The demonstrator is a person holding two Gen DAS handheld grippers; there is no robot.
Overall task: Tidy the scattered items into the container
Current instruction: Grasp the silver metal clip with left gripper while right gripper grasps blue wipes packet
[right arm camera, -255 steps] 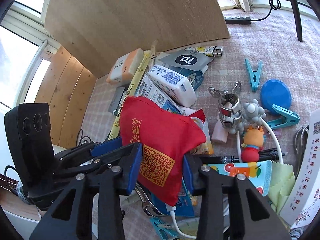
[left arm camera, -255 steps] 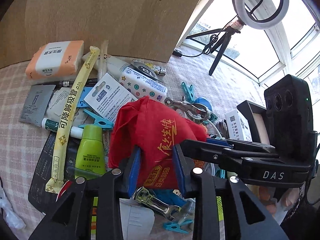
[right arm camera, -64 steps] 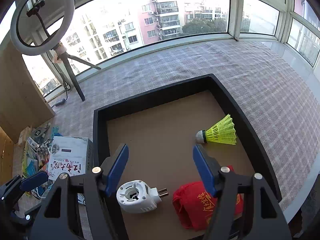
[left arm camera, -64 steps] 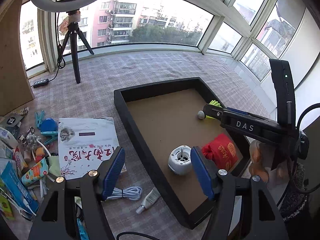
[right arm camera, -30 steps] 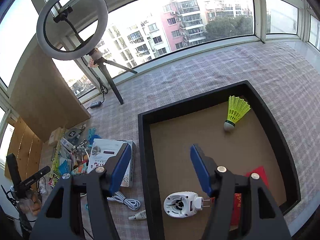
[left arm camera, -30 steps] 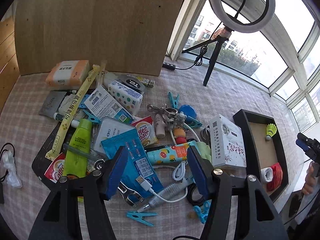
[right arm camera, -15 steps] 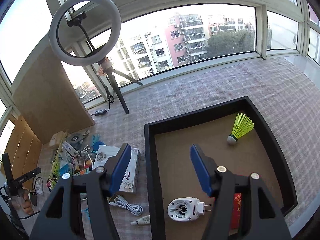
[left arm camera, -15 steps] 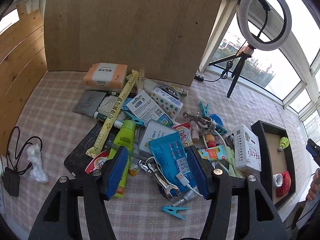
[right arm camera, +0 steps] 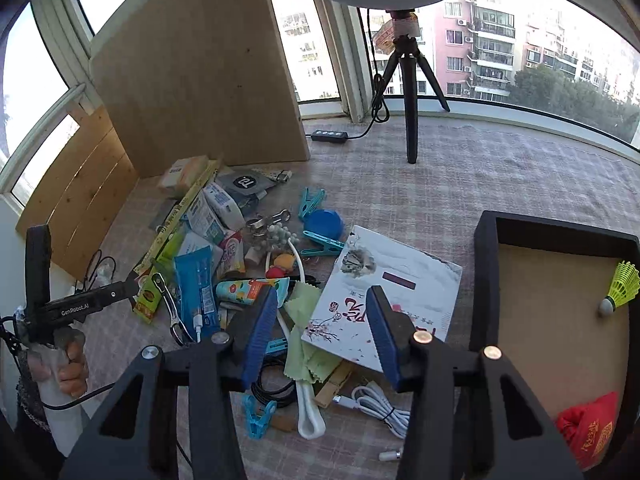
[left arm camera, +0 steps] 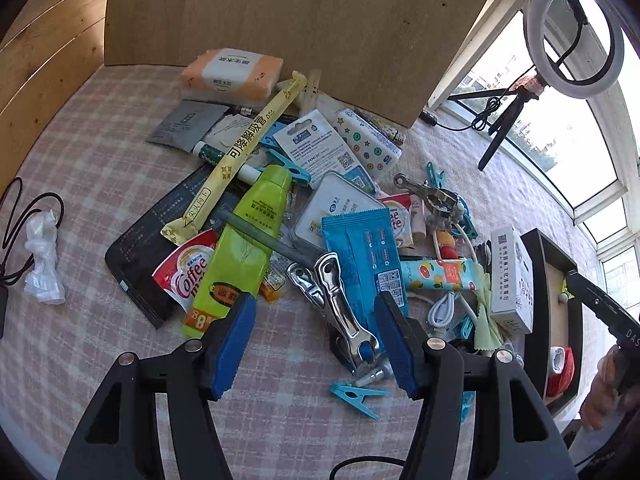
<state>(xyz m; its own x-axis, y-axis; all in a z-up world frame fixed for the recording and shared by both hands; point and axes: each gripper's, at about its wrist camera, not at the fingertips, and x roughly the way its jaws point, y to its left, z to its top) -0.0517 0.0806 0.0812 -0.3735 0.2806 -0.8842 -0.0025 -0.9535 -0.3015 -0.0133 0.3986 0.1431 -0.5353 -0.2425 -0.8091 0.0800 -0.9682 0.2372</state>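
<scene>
My left gripper hangs open just above a pile of scattered items. A chrome clip and a blue packet lie below its jaws, a green tube to the left; nothing is held. My right gripper hovers over the pile's other end, above a green cloth and a white box. Its jaws are closing with nothing between them. The black tray at the right holds a yellow shuttlecock and a red pouch.
A wooden board stands behind the pile. A ring-light tripod and a power strip sit by the window. A white cable and blue pegs lie near the front. Crumpled plastic lies far left.
The right gripper has swung left from above the tray to the pile, and its jaws have narrowed. The left gripper has come lower and closer to the pile.
</scene>
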